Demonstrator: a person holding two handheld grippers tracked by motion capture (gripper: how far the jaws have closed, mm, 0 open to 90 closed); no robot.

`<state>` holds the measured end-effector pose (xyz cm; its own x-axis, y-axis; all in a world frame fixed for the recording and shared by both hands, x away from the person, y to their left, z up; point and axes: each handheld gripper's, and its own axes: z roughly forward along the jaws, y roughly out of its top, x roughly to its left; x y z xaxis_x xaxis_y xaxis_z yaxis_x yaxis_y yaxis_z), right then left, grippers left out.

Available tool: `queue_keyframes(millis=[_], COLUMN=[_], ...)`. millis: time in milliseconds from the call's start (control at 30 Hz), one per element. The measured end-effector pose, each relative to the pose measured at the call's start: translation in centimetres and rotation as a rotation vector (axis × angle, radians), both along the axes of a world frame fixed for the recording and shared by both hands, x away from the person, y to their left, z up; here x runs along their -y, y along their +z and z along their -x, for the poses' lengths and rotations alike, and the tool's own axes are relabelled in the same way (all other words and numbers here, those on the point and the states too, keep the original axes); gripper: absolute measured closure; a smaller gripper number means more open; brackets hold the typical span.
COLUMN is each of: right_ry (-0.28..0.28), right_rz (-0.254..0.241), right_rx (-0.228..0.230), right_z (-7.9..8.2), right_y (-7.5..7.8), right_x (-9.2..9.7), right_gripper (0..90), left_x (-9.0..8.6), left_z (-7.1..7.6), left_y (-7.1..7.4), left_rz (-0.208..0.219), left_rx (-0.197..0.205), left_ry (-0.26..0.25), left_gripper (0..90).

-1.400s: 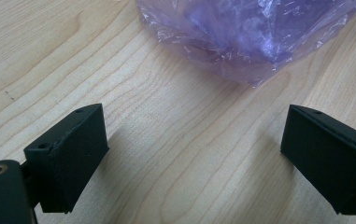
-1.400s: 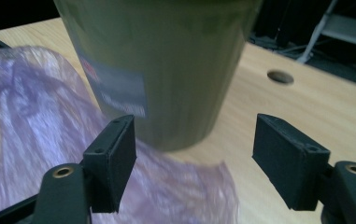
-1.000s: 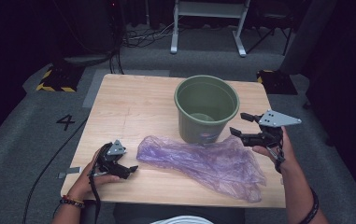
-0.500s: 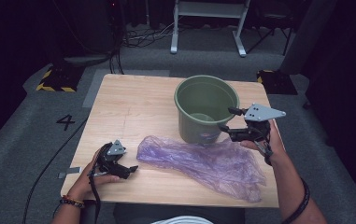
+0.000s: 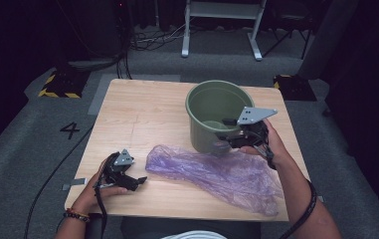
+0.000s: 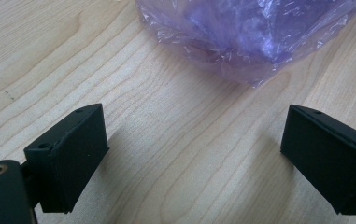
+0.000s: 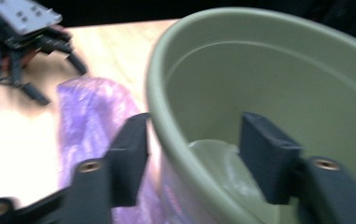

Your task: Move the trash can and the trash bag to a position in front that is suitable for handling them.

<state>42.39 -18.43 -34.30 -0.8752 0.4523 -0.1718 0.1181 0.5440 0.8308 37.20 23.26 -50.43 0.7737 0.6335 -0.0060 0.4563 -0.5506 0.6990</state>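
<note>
The green bucket (image 5: 212,112), standing at the far right of the table (image 5: 142,109), is straddled at its near-right rim by the right gripper (image 5: 222,134), whose jaws have just been closing without yet pressing the wall, while the left gripper (image 5: 136,180) is rested released at the near left, just beside the purple plastic bag (image 5: 217,174).

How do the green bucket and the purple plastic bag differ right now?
The green bucket stands upright with a rigid, opaque wall; the purple plastic bag lies flat, crinkled and see-through. The right gripper straddles the bucket's rim, one jaw inside and one outside, its jaws just closing; the left gripper sits open just short of the bag, not touching. Both rest on the wooden table.
</note>
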Motion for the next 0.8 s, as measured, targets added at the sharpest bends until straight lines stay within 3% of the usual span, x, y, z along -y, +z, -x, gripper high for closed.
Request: queue_keyframes(millis=[33, 167, 300, 467, 667, 700, 767, 800], right_ry=[0.021, 0.063, 0.087, 0.106, 0.154, 0.153, 0.147, 0.147], right_rz=[0.029, 0.054, 0.052, 0.064, 0.072, 0.072, 0.062, 0.062], right_rx=[-0.019, -0.032, -0.028, -0.029, -0.014, -0.008, 0.007, 0.007], right_z=[-0.3, -0.6, -0.7, -0.7, -0.2, -0.1, 0.3, 0.3], right_y=[-0.2, -0.3, -0.1, 0.0, 0.0, 0.0, 0.0, 0.0], right_x=[-0.8, -1.9, -2.7, -3.5, -5.6, -5.8, -6.0, -6.0], right_gripper=[53.9, 68.3, 74.1, 74.7, 74.3, 72.9, 54.1, 54.1], left_x=[0.0, 0.0, 0.0, 0.0, 0.0, 0.0, 0.0, 0.0], left_z=[0.0, 0.0, 0.0, 0.0, 0.0, 0.0, 0.0, 0.0], left_y=[0.0, 0.0, 0.0, 0.0, 0.0, 0.0, 0.0, 0.0], left_rz=[0.000, 0.000, 0.000, 0.001, 0.001, 0.002, 0.002, 0.002], left_rx=[0.000, 0.000, 0.000, 0.000, -0.001, -0.002, -0.002, -0.002], left_ry=[0.000, 0.000, 0.000, 0.000, 0.000, 0.001, 0.001, 0.001], left_gripper=[7.1, 7.1, 7.1, 7.2, 7.2, 7.2, 7.1, 7.1])
